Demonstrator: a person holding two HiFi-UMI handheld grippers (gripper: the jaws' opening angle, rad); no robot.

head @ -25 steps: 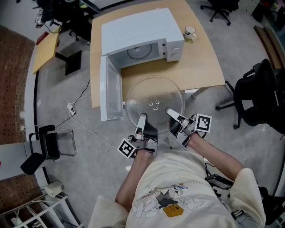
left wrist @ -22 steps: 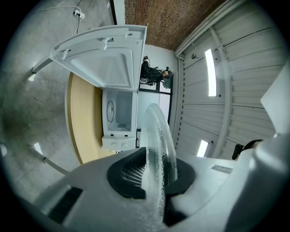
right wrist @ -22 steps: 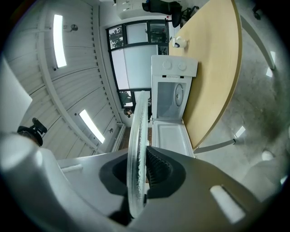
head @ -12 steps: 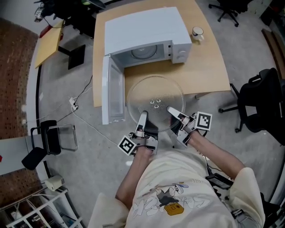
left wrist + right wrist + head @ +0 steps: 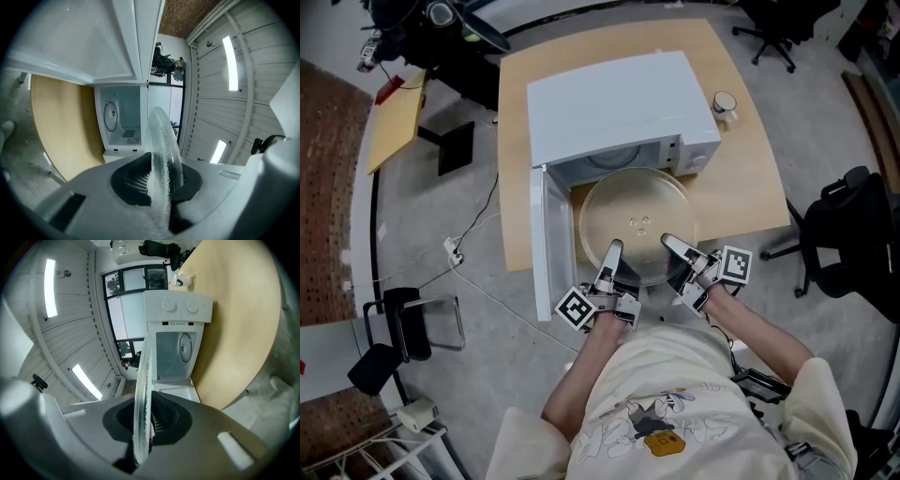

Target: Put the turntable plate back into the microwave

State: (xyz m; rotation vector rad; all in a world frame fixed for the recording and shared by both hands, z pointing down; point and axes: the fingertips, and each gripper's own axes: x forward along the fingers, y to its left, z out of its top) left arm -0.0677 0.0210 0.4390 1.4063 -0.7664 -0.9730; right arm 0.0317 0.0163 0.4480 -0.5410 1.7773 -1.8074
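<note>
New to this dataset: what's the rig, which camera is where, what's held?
No robot: a person holds a two-jaw gripper in each hand. One picture comes from a head camera looking down; the other two from cameras riding on the left gripper and right gripper, looking along their jaws. Both grip the near rim of a glass turntable plate, held before the white microwave, its door open. It stands on a wooden table beside a mug.
</note>
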